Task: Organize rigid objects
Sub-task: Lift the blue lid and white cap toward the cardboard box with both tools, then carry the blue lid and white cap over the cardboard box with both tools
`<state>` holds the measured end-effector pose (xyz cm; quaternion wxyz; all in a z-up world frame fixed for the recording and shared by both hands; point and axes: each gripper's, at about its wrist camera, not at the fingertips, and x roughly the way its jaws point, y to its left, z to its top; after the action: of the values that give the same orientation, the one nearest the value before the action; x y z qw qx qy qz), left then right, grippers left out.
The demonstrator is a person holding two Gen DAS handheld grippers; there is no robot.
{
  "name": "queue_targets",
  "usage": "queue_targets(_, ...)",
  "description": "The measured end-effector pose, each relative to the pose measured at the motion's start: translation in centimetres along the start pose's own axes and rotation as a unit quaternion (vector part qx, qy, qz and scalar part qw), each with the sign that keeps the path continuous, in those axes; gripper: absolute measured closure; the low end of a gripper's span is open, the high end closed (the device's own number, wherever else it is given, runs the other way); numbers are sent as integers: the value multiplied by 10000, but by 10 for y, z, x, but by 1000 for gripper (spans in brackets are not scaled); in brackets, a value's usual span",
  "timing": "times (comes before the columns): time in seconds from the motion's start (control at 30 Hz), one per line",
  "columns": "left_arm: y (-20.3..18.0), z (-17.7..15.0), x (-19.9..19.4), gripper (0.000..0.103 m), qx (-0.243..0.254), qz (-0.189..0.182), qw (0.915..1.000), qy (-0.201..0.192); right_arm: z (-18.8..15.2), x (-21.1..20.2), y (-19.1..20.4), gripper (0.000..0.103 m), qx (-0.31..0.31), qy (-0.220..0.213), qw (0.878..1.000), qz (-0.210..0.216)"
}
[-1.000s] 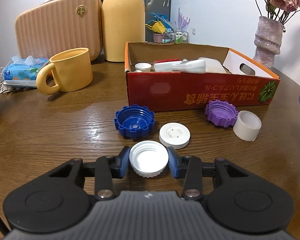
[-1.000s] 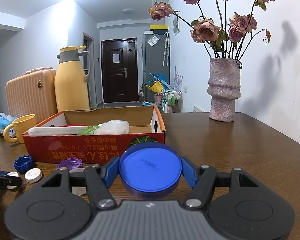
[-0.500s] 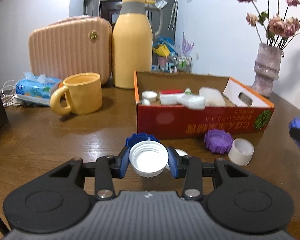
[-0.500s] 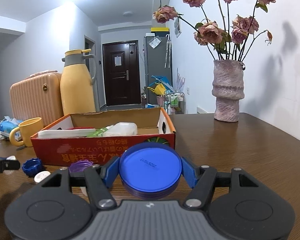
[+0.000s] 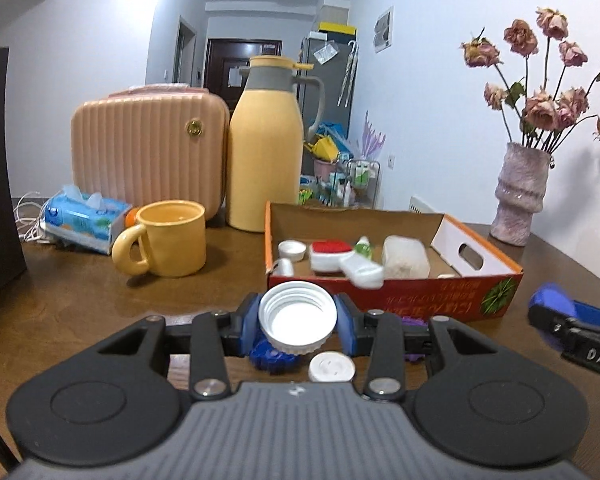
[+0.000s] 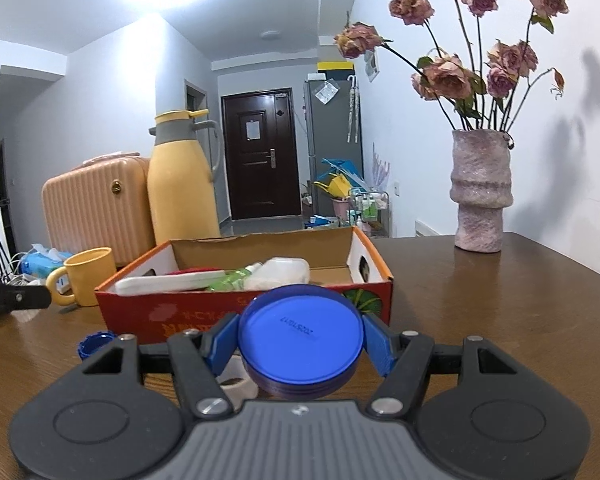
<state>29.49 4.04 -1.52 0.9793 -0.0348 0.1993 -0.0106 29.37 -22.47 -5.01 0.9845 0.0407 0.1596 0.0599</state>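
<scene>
Left gripper [image 5: 298,322]: closed on the white threaded cap [image 5: 298,317], blue pads bearing on opposite sides of its ribbed skirt; cap carried clear of the worktop [image 5: 80,304], open side toward the camera.
Right gripper [image 6: 300,342]: closed on the blue round lid [image 6: 299,334], pads at opposite edges of the rim; flat face tilted toward the camera, lid lifted off the worktop.
Handling, white threaded cap: judged light, stiff plastic; the ribs give the pads purchase. Hold across the skirt, as at present.
Handling, blue round lid: judged light and rigid, with a smooth rim that may slip under a loose grip. Hold across the full width.
Beneath the left gripper: blue notched cap [image 5: 274,356], white disc cap [image 5: 331,367] and purple cap [image 5: 414,324], all partly hidden by the fingers.
Ahead of both grippers: red cardboard box [image 5: 440,296], open top, already containing small white caps, a red-topped item and a white container.
Ahead, left of the left gripper: yellow mug [image 5: 168,238], tissue pack [image 5: 84,220].
Farther ahead: yellow thermos jug [image 5: 266,160], pink suitcase [image 5: 148,148].
Far right: vase of dried roses [image 6: 480,196].
Judged step: carry both items over the box rim.
</scene>
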Motion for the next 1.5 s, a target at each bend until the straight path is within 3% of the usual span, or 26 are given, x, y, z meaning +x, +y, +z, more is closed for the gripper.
queue_targets(0.63,-33,44,15,63,-44,-110,9991,-412,39,21,17,38,-324,-372,9987,99)
queue_targets(1.5,-39,82,108,63,-358,68,9987,-363,58,118,22,38,-66,-367,9993,62)
